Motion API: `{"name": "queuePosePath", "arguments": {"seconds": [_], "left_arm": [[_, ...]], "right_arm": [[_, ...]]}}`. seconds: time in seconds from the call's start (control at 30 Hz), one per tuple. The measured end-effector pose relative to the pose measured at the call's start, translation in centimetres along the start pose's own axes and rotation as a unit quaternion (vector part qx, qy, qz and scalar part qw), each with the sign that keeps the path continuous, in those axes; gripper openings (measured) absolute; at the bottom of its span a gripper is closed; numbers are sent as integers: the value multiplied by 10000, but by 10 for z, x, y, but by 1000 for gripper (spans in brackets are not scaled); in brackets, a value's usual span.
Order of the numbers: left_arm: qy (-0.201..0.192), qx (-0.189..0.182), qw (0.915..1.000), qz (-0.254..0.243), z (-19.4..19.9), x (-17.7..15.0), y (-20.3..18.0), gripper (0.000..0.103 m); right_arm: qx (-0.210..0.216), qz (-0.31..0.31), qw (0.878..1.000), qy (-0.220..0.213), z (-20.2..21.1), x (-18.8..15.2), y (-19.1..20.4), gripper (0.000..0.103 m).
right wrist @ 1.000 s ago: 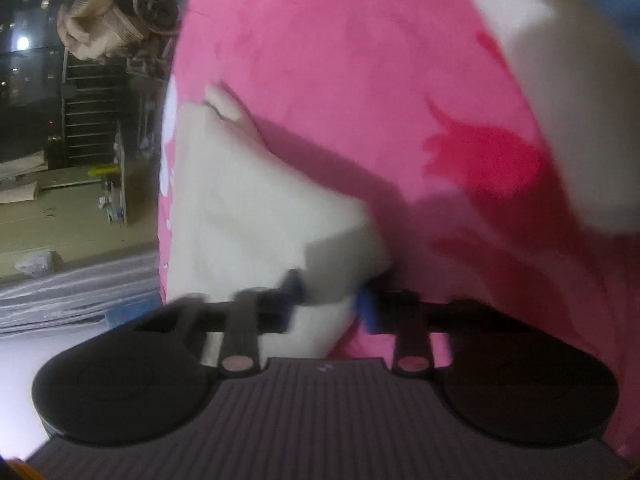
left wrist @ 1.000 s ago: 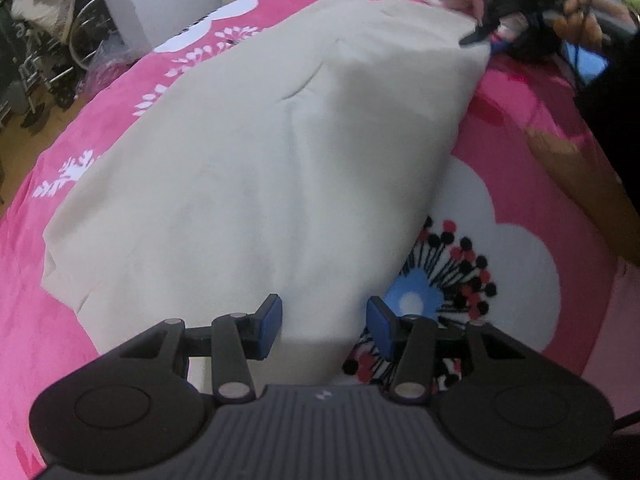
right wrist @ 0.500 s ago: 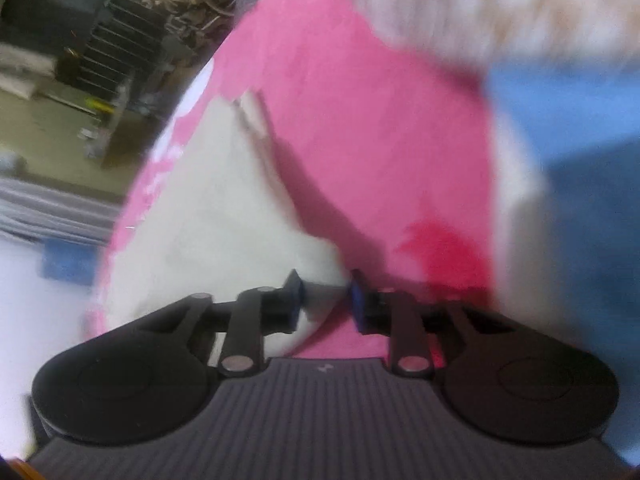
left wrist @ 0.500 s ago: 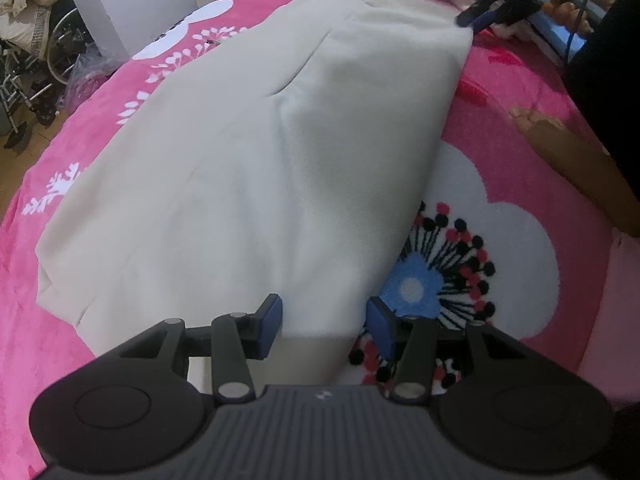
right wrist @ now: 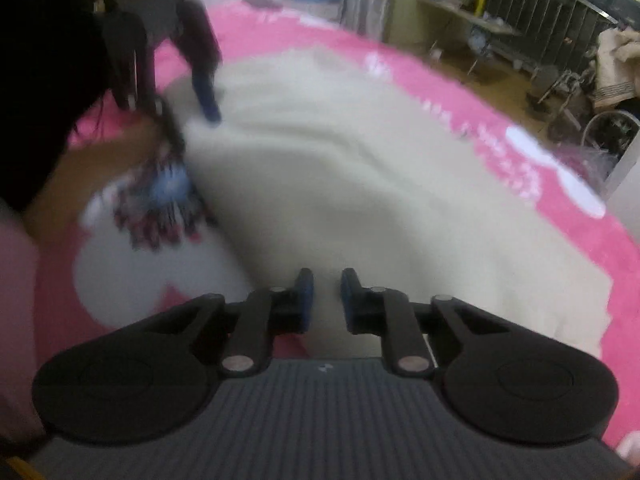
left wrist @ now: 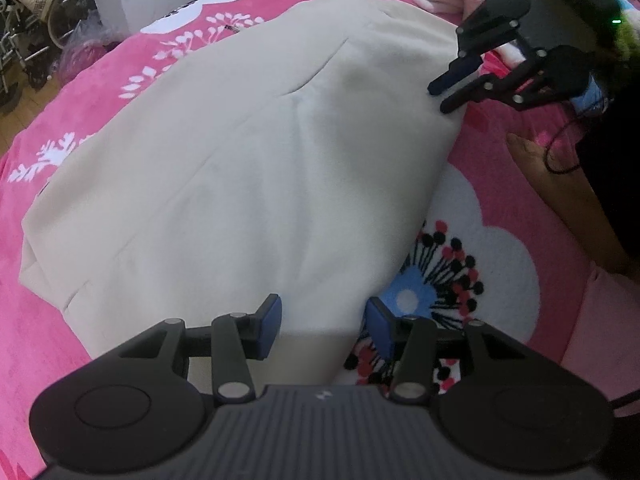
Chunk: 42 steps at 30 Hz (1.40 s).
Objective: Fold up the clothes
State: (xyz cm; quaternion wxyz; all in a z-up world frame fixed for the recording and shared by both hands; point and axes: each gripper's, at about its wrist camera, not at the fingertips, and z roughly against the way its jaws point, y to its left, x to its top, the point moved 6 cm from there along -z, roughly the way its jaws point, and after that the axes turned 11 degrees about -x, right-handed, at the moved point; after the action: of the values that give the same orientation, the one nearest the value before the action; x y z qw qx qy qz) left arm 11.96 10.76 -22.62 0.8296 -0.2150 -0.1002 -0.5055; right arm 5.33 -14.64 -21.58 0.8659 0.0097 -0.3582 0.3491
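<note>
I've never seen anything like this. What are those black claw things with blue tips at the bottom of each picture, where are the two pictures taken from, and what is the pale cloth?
Those claws are hand-held grippers, one in each of a person's hands; no robot is here. Each carries a camera looking along its own two fingers, so one picture comes from the left gripper and the other from the right gripper. Each also shows in the other's picture. A cream garment lies spread on a pink flowered blanket, to be folded. Both grippers are open, their blue pads apart over the garment's edge, gripping nothing. The right-hand picture is blurred.
</note>
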Motion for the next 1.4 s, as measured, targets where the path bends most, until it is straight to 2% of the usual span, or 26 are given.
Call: {"name": "queuePosePath", "arguments": {"seconds": [0.1, 0.2, 0.23, 0.37, 0.47, 0.57, 0.7, 0.77, 0.83, 0.9, 1.0, 1.07, 1.17, 1.23, 1.27, 1.4], "left_arm": [[-42, -45, 10000, 17, 1, -1, 1, 48], [-104, -95, 9998, 102, 2, -1, 3, 48], [-117, -96, 9998, 154, 2, -1, 3, 48], [21, 131, 9991, 407, 16, -4, 5, 48], [-112, 230, 9975, 653, 37, -6, 8, 47], [-479, 248, 9948, 867, 51, 3, 10, 46], [-978, -65, 9919, 803, 35, 38, 6, 46], [-1099, -156, 9916, 669, 16, 54, 4, 46], [-1044, -73, 9930, 549, -2, 58, 10, 46], [-1000, 17, 9936, 531, -14, 57, 21, 38], [-1232, 49, 9870, 1027, 1, 43, 47, 33], [-1342, 120, 9812, 1378, 18, 32, 63, 23], [-1196, 541, 9788, 1572, 41, 16, 75, 23], [-997, 1027, 9770, 1579, 60, 5, 80, 39], [-934, 1292, 9743, 1592, 73, -1, 83, 43], [-938, 1959, 9626, 1620, 136, -21, 88, 44]], "right_arm": [[-291, -158, 9991, 258, 28, -45, -31, 11], [-1138, -137, 9880, 1033, 51, -87, -67, 11], [-1348, -160, 9837, 1176, 58, -95, -75, 11], [-1836, -646, 9726, 1268, 83, -99, -97, 9], [-1653, -741, 9797, 859, 83, -72, -87, 9], [-1239, -799, 9878, 504, 65, -43, -73, 9], [-958, -974, 9901, 334, 43, -28, -78, 9], [-987, -1244, 9864, 434, 34, -35, -90, 8], [-1128, -1589, 9789, 609, 29, -56, -106, 7], [-1262, -2006, 9690, 695, 33, -73, -121, 7], [-1544, -2456, 9529, 880, 45, -96, -140, 2], [-1663, -2573, 9476, 909, 52, -103, -144, 5], [-1782, -2677, 9438, 770, 60, -102, -148, 5], [-1834, -2759, 9414, 635, 62, -98, -149, 5], [-1845, -2807, 9402, 561, 63, -95, -149, 5], [-1795, -3030, 9354, 324, 60, -80, -146, 5]]}}
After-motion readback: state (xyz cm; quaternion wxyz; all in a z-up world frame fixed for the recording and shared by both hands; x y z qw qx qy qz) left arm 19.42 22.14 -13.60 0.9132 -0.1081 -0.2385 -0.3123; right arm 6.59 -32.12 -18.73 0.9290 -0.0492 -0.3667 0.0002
